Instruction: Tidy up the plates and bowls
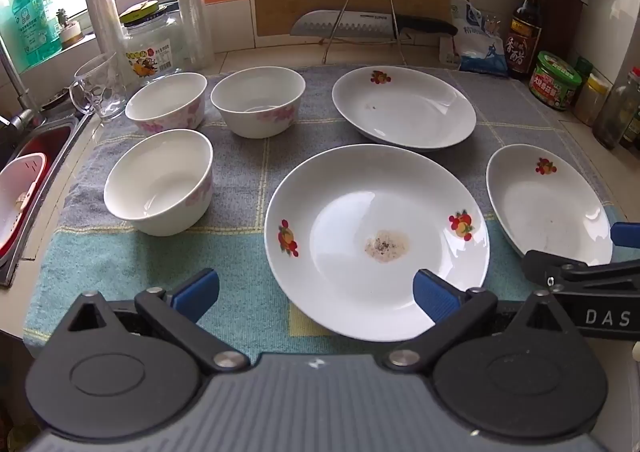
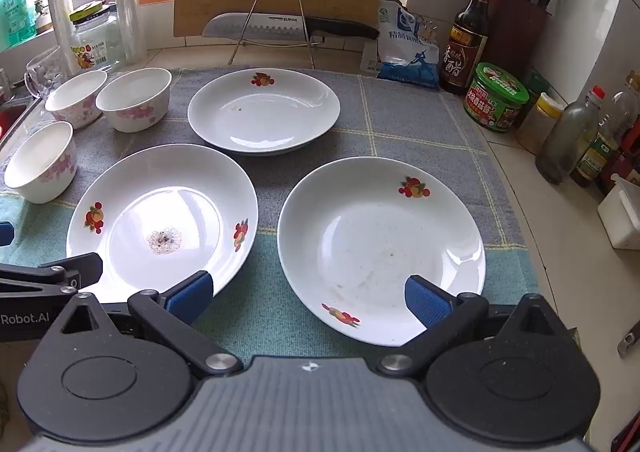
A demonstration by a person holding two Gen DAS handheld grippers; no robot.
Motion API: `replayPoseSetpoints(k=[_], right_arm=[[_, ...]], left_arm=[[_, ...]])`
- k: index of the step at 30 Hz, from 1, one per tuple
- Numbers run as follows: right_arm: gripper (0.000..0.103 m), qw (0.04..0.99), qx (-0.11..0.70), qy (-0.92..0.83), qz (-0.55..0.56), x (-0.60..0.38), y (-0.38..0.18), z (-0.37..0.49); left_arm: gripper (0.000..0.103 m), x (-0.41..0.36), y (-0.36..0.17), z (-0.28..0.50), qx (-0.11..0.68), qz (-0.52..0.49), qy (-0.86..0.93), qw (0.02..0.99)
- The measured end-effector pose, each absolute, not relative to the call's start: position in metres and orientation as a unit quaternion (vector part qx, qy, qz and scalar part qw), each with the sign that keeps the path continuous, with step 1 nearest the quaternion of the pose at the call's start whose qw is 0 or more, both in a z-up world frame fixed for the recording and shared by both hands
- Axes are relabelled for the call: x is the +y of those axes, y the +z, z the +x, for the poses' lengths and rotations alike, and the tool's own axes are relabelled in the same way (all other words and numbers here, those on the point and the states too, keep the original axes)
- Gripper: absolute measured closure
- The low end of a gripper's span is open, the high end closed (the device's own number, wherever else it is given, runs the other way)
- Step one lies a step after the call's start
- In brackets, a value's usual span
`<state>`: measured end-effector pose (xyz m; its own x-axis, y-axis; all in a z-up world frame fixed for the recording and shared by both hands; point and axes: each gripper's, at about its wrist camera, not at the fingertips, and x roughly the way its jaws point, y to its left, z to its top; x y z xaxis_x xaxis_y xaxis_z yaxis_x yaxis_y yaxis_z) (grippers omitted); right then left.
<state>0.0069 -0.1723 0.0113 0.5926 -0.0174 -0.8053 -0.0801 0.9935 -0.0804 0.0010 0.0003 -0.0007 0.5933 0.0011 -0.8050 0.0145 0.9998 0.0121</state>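
White right plate (image 1: 548, 208) sits half cut off by the frame edge.

We see each hand-held gripper (image 1: 316, 294) (image 2: 308, 292) built alike: grey ribbed body, black linkage arms, silver pivot screws, blue pads.

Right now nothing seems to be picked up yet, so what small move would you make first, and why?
Probably ease the right tongs down onto the near rim of the right plate. Both tongs stand wide open and empty, and that plate lies directly ahead of the right one. The three plates sit apart on the cloth, so stacking seems the natural start.
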Motion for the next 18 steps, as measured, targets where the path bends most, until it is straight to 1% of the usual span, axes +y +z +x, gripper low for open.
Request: replayPoseSetpoints(k=[4,5,9,10,18], right_arm=[[0.000,0.891,0.450,0.019,-0.051,-0.173,0.012,0.005],[0.000,0.891,0.450,0.019,-0.051,-0.173,0.012,0.005],[0.000,0.892,0.448,0.019,-0.052,-0.174,0.014,0.005],[0.000,0.893,0.447,0.017,-0.055,-0.173,0.019,0.000],[0.000,0.896,0.441,0.018,-0.055,-0.173,0.016,0.002]], left_arm=[[0.001,0.002,-0.002,0.006,0.456,0.011,-0.004,0.890],[0.001,-0.001,0.000,0.001,0.442,0.011,-0.001,0.897],[0.001,-0.001,-0.002,0.004,0.441,0.010,-0.001,0.897],[0.001,-0.002,0.005,-0.001,0.440,0.012,-0.001,0.898],[0.001,-0.002,0.010,-0.002,0.435,0.014,0.001,0.900]])
